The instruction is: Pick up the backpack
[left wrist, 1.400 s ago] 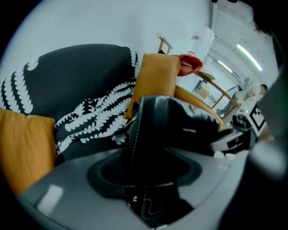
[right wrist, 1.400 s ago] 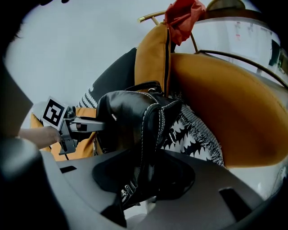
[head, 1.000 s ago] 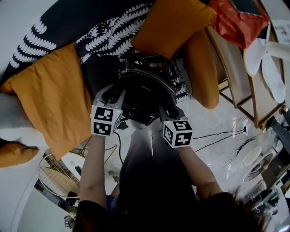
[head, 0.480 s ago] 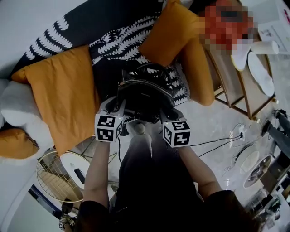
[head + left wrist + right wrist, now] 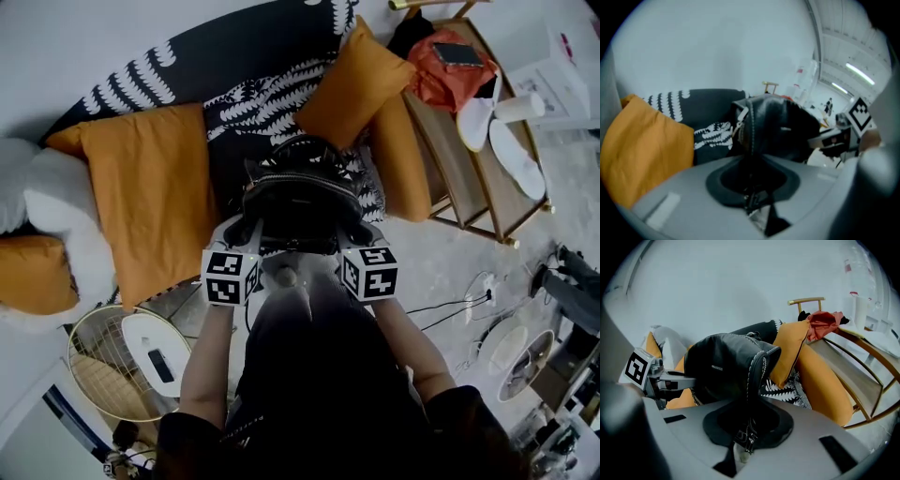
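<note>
Jaws just closing on seams, backpack [image 5: 302, 202] between left gripper [image 5: 247, 225], right gripper [image 5: 351, 231]

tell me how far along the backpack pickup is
Done: left gripper and right gripper, jaws just closing, each clamp a side of the backpack. In hand: it's held between them over the sofa edge. Left: lifting clear; can't tell if it's off the seat.

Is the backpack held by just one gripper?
No, the left gripper and the right gripper, whose jaws have just been closing, are both clamped on the backpack, one on each side.
</note>
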`<action>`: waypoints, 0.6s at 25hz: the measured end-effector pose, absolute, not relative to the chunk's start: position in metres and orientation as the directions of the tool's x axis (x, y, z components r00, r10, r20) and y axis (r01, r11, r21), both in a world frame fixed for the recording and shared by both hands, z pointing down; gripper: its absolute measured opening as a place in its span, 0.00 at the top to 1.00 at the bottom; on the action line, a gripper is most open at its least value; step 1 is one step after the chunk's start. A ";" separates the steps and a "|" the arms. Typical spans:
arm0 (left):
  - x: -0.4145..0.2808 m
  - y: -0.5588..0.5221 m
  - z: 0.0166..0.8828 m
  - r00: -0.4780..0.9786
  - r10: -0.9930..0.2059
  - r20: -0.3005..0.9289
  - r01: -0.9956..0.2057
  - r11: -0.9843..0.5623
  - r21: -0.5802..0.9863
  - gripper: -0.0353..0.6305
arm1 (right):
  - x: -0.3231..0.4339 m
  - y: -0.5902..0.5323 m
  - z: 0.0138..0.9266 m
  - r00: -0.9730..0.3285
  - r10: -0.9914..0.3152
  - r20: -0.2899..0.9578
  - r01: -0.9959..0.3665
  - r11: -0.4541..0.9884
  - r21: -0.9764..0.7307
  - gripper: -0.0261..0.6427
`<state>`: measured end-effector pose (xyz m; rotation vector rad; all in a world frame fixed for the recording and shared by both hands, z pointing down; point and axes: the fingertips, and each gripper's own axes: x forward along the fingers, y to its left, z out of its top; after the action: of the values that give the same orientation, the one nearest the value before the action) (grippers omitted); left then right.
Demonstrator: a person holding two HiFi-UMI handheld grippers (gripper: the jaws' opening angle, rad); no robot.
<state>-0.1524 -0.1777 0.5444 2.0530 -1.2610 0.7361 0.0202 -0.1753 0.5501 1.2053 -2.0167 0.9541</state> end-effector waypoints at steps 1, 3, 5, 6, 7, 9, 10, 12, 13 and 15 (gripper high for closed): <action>-0.153 -0.175 0.537 0.388 -0.581 0.716 -0.912 -0.356 0.206 0.84 | 0.019 -0.174 0.543 -0.413 -0.482 0.773 -0.902 0.336 -0.273 0.92; -0.155 -0.171 0.521 0.384 -0.602 0.700 -0.915 -0.351 0.200 0.84 | 0.018 -0.172 0.528 -0.420 -0.496 0.760 -0.898 0.346 -0.270 0.92; -0.157 -0.168 0.506 0.377 -0.622 0.686 -0.919 -0.343 0.195 0.84 | 0.016 -0.172 0.513 -0.429 -0.510 0.746 -0.894 0.361 -0.267 0.92; -0.158 -0.166 0.499 0.374 -0.631 0.680 -0.921 -0.338 0.193 0.84 | 0.015 -0.173 0.506 -0.434 -0.516 0.739 -0.891 0.369 -0.265 0.92; -0.159 -0.164 0.492 0.371 -0.640 0.673 -0.923 -0.333 0.192 0.84 | 0.014 -0.174 0.499 -0.439 -0.520 0.732 -0.887 0.379 -0.263 0.92; -0.161 -0.160 0.479 0.369 -0.655 0.659 -0.925 -0.326 0.194 0.85 | 0.010 -0.175 0.485 -0.449 -0.529 0.720 -0.880 0.399 -0.256 0.92; -0.163 -0.158 0.473 0.368 -0.661 0.654 -0.926 -0.322 0.195 0.85 | 0.008 -0.175 0.479 -0.454 -0.532 0.714 -0.876 0.410 -0.252 0.92; -0.167 -0.154 0.463 0.363 -0.671 0.646 -0.929 -0.315 0.195 0.85 | 0.004 -0.174 0.467 -0.467 -0.536 0.703 -0.867 0.433 -0.246 0.92; -0.169 -0.151 0.458 0.360 -0.677 0.642 -0.930 -0.312 0.192 0.85 | 0.002 -0.173 0.462 -0.474 -0.536 0.698 -0.862 0.443 -0.245 0.92; -0.173 -0.146 0.448 0.351 -0.689 0.634 -0.934 -0.310 0.179 0.85 | -0.003 -0.169 0.453 -0.490 -0.536 0.687 -0.852 0.461 -0.248 0.92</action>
<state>-0.1731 -0.1458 0.4482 2.0948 -1.4086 0.6146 -0.0032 -0.1694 0.4535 1.1529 -2.1887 0.7938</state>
